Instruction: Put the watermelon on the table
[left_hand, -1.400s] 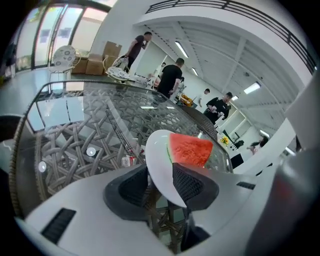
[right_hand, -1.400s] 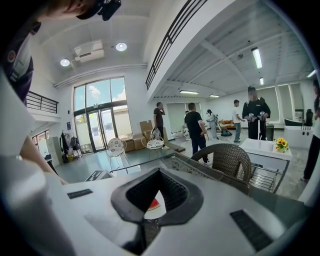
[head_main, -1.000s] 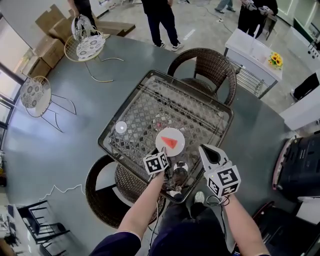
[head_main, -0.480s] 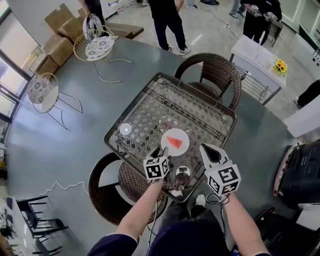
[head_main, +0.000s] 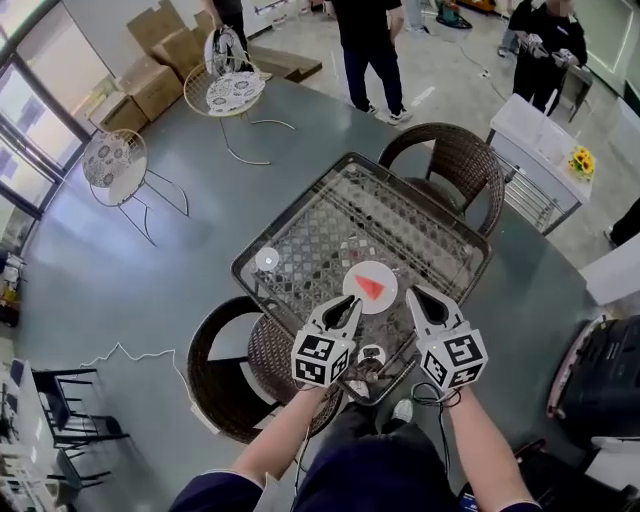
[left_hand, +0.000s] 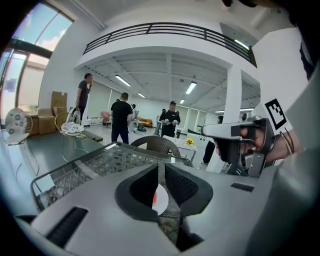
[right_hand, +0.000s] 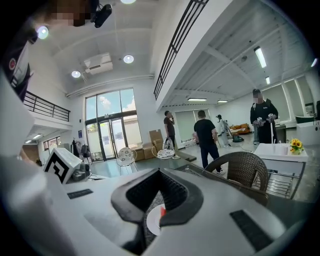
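Note:
A red watermelon slice lies on a white plate near the front edge of the glass-topped table. My left gripper hangs above the table edge, just left of the plate. Its jaws have just been closing to a narrow gap with nothing between them. Through that gap in the left gripper view show the plate and a sliver of the slice. My right gripper hovers right of the plate, fingertips together and empty. The right gripper view shows the plate below its jaws.
Brown wicker chairs stand at the far side and the near left of the table. A small white disc lies on the glass. White wire chairs and people stand beyond, with a white side table at the right.
My left gripper has risen from the table edge beside the plate toward the camera, and its jaws have narrowed. The right gripper has lifted slightly. The slice stays on its plate.

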